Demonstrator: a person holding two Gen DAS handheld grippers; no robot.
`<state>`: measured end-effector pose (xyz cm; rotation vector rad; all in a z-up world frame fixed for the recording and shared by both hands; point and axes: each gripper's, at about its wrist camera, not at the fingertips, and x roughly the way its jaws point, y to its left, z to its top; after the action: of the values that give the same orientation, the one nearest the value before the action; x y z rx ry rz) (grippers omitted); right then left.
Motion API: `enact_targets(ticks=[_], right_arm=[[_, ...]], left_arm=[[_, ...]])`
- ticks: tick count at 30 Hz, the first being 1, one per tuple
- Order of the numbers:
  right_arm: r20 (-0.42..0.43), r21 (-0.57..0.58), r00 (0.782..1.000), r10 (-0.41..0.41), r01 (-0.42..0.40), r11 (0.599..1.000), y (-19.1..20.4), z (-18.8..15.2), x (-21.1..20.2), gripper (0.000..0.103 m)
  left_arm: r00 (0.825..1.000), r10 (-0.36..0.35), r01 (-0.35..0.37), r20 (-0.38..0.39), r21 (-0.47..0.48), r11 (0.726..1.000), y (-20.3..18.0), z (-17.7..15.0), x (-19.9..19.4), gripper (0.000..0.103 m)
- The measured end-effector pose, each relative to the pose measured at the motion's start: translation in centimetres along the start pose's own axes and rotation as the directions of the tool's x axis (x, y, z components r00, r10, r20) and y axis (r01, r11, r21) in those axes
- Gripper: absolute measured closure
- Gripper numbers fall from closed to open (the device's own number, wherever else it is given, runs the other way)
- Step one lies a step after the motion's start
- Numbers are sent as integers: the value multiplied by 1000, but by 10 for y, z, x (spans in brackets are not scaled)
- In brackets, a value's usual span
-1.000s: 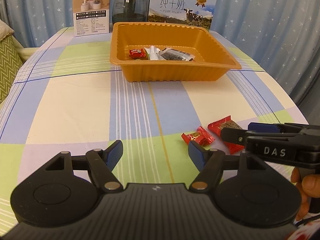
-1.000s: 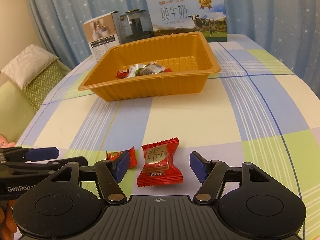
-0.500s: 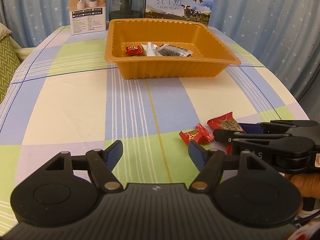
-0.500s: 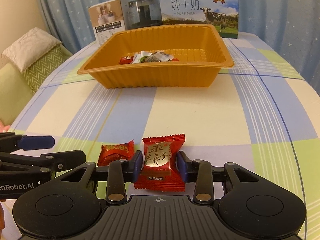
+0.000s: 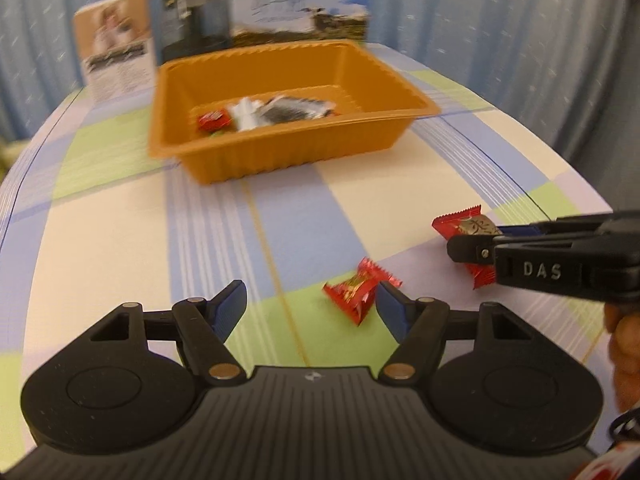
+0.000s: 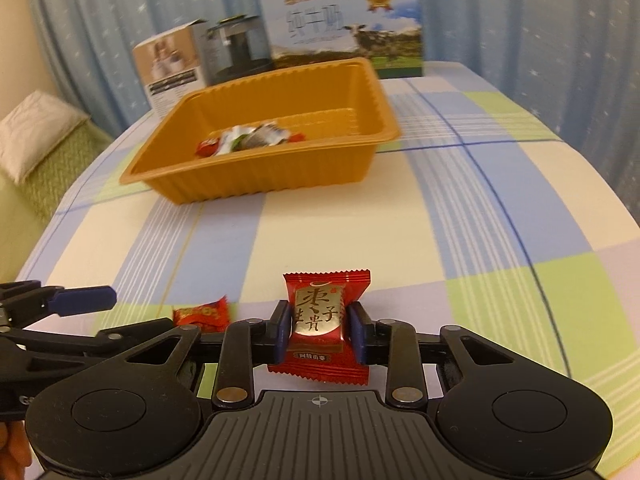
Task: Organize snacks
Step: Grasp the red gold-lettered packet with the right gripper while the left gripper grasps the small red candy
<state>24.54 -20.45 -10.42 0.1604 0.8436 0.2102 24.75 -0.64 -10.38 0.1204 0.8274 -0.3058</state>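
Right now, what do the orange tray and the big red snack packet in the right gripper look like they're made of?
Orange tray: looks like thin moulded plastic, semi-glossy; its walls are ribbed and its rim is rolled. Big red snack packet: likely plastic or foil film, shiny, with zigzag-cut ends and a metallic gold label. The right gripper, whose jaws have just been closing, presses it on both sides.

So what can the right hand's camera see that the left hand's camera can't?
Only the right wrist view shows the print on the big red candy, with the right gripper shut on it, and a pillow. Only the left wrist view shows the left gripper open beside the small red candy. Both show the orange tray and milk box.
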Motion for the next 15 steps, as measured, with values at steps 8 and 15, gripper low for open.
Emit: enact_targets(ticks=[8,15], right_arm=[[-2,72,999,-40,40,997,-15,2,-1,72],[-3,90,999,-37,38,995,-18,2,0,72]], left_arm=[[997,-72,73,-7,115,991,-13,6,19,46],[993,-106,113,-42,194,975,-24,5,31,63]])
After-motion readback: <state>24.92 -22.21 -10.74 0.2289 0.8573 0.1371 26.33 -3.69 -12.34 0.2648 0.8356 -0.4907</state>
